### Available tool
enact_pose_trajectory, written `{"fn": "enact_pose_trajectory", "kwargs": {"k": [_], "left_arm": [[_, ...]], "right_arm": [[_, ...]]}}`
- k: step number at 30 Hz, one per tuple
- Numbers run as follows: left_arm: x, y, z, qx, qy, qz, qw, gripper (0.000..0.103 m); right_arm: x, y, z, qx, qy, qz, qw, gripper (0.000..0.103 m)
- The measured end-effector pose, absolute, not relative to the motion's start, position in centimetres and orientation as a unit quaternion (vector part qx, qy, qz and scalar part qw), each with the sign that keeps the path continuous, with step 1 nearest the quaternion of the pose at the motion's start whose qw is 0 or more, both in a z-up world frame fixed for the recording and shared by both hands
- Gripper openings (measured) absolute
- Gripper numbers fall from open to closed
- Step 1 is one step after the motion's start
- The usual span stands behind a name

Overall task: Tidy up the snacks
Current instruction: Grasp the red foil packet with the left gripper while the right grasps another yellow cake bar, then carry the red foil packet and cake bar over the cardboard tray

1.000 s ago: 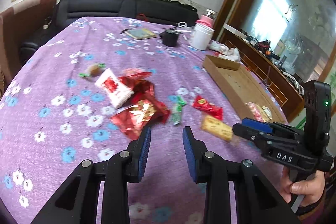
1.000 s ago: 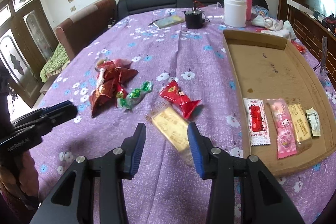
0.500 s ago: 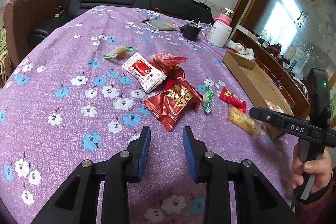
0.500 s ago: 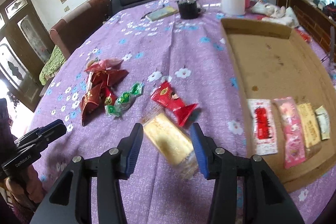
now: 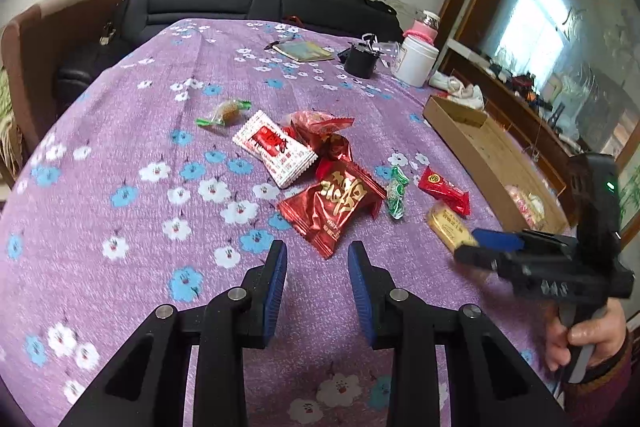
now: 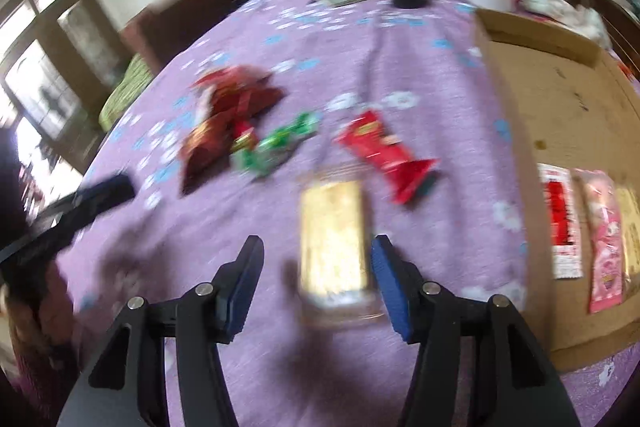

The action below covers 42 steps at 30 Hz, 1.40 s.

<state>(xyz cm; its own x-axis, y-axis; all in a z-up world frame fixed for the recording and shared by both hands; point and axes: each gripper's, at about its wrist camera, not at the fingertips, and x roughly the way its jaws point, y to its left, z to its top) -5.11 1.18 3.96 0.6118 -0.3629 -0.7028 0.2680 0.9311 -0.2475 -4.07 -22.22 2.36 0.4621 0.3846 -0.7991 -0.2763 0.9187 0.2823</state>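
Snacks lie scattered on the purple flowered worktop [image 5: 120, 155], and 4 more sit flat at the near end of the cardboard tray [image 6: 560, 75] on its right side. The yellow wafer pack [image 6: 334, 239] lies on the cloth just ahead of the right gripper [image 6: 316, 267], whose jaws are opening; the pack sits between the 2 fingers with a gap on either side, and the pads do not press on it. That view is blurred. Beyond the pack lie a red bar [image 6: 384, 151] and a green twist candy [image 6: 276, 147].

The left gripper [image 5: 316, 279] hangs over bare cloth with its jaws a little apart and nothing between them. Just ahead of it lies a large red foil packet [image 5: 332, 203], with a white and red packet [image 5: 276, 151] and a crumpled red wrapper [image 5: 320, 127] behind it. A green-ended candy [image 5: 224, 111] lies apart, farther left. A hand [image 5: 584, 339] grips the right gripper's handle.
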Motion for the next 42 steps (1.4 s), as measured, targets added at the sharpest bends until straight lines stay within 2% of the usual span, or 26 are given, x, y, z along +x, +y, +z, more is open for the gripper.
{"fn": "enact_pose_trajectory", "kwargs": {"k": [3,4,13,17,20,21,33,34,35,37,42], "left_arm": [[-4.4,0.5,4.7,-0.024,0.401,-0.179,0.898,0.062],[-3.9,0.1,4.9,-0.01,0.399,-0.177,0.9,0.063],[0.4,-4.0,3.6,0.094,0.422,-0.214,0.876,0.063],[1.7,-4.9,2.9,0.105,0.438,-0.225,0.864,0.062],[2.0,-5.7,2.3,0.119,0.441,-0.219,0.862,0.04],[2.1,-5.9,2.0,0.119,0.443,-0.213,0.862,0.037],[-3.3,-3.4,2.2,0.042,0.442,-0.17,0.88,0.036],[-3.8,-3.4,2.1,0.046,0.439,-0.161,0.883,0.036],[-4.0,-3.5,2.0,0.048,0.437,-0.155,0.885,0.036],[-4.4,-3.7,1.9,0.051,0.428,-0.146,0.891,0.036],[-5.1,-3.3,2.4,0.027,0.414,-0.144,0.899,0.036]], "right_arm": [[-4.7,-21.7,2.8,0.043,0.473,0.198,0.858,0.056],[-4.8,-21.7,3.0,0.037,0.468,0.192,0.862,0.056],[-5.2,-22.7,3.0,0.046,0.459,0.18,0.869,0.056],[-5.1,-23.0,2.8,0.049,0.459,0.18,0.868,0.056],[-4.9,-23.1,2.7,0.054,0.461,0.178,0.868,0.056],[-4.8,-23.0,2.7,0.054,0.461,0.178,0.868,0.056],[-4.6,-20.7,1.9,0.014,0.465,0.166,0.869,0.056],[-4.6,-20.4,1.9,0.006,0.463,0.162,0.871,0.055],[-4.7,-20.2,1.9,-0.003,0.461,0.157,0.873,0.044],[-4.8,-20.0,1.9,-0.018,0.457,0.144,0.878,0.033],[-5.4,-21.0,2.3,-0.004,0.444,0.142,0.885,0.032]]}}
